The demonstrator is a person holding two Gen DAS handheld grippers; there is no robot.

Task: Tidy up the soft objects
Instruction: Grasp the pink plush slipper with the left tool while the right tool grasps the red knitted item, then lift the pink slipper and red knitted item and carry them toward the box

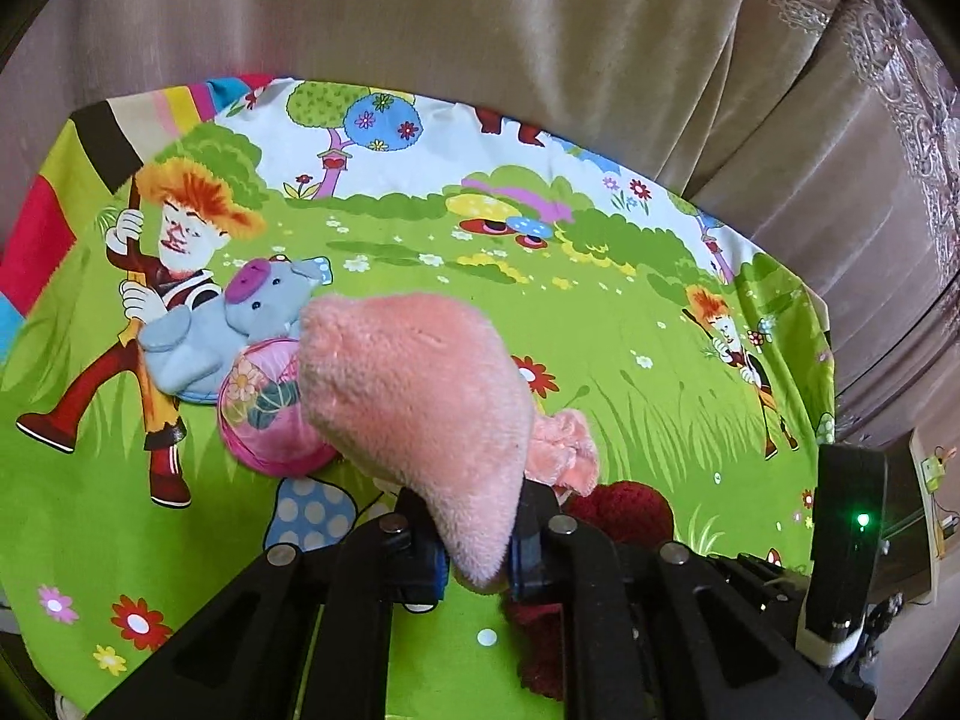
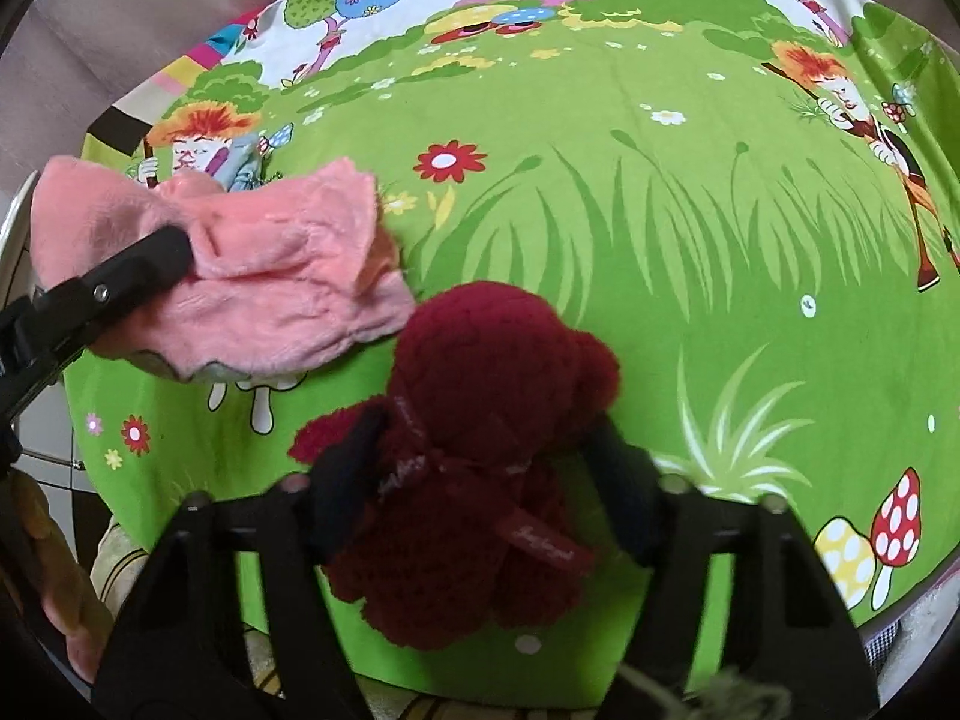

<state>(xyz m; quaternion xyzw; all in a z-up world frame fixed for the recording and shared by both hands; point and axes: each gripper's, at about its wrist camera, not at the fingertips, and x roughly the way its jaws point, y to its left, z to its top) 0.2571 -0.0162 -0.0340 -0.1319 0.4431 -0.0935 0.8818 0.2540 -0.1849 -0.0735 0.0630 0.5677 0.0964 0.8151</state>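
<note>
Bear (image 2: 474, 456) lay between the half-spread right gripper (image 2: 480, 468), head toward twelve o'clock, while the left gripper (image 1: 474, 558) pinched pink cloth (image 1: 414, 372).

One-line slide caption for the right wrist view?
Right gripper straddles a dark red fuzzy plush bear on the cartoon-print green cloth; left gripper clamps pink plush fabric.

Bright even daylight, soft shadows, strong fisheye bending, dark vignetted corners
</note>
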